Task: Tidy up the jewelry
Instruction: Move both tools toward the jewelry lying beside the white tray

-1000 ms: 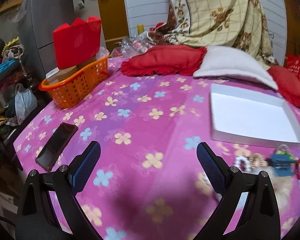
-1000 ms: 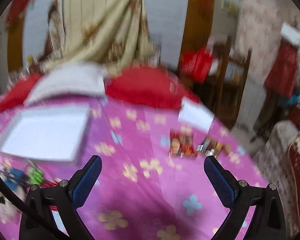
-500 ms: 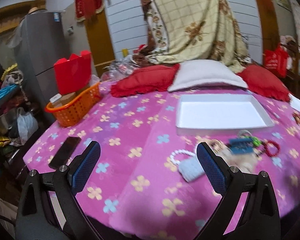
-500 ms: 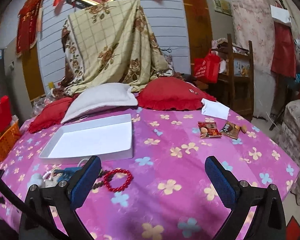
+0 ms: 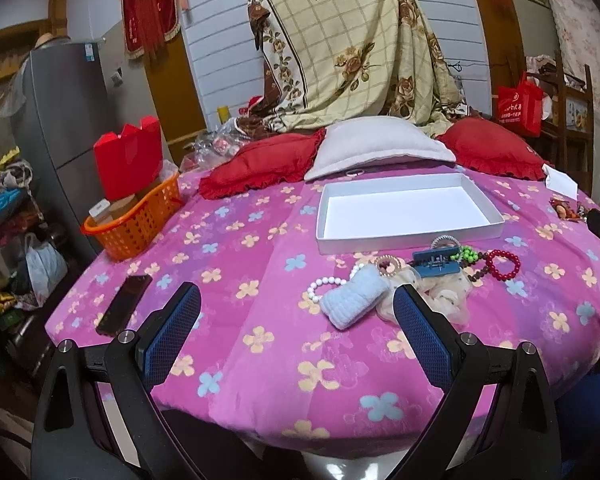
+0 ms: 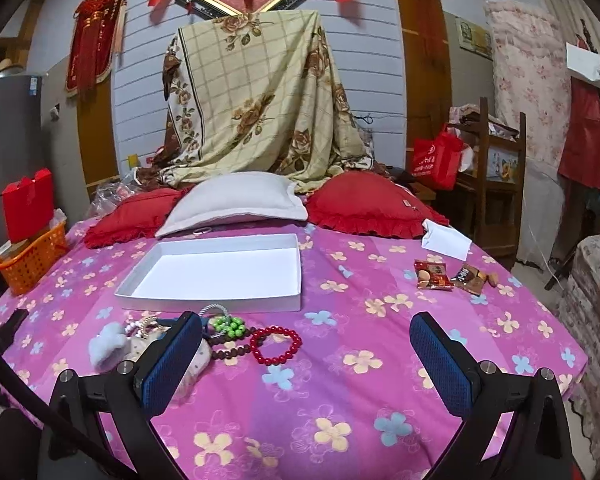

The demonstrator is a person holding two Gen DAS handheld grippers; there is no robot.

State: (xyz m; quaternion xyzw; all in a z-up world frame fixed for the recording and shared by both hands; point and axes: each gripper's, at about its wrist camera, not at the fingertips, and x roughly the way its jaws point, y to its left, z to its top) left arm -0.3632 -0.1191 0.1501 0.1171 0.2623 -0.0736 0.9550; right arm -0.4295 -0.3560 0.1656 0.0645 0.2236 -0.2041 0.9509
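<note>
Now we hold both claws, left gripper [image 5: 296, 336] and right gripper [image 6: 306, 360], wide open and empty; we should take the red bead bracelet [image 6: 275, 345] at lower centre first, then the shallow white cardboard tray [image 6: 204, 305].

The pink cloth with flowers [image 6: 340, 360] looks soft and a bit shiny. The white tray [image 6: 220, 268] looks like smooth, matt card. The red bead bracelet [image 6: 275, 345] is glossy, and so are the green beads [image 6: 229, 326]. The pale blue band [image 5: 354, 300] is fluffy cloth. The white bead bracelet [image 5: 322, 286] looks smooth. The orange basket [image 5: 136, 224] on the far left is plastic with holes. The phone [image 5: 124, 305] is dark and glossy. The snack packets [image 6: 432, 274] on the right are shiny plastic. The gripper pads [image 6: 172, 364] are blue and rough.
</note>
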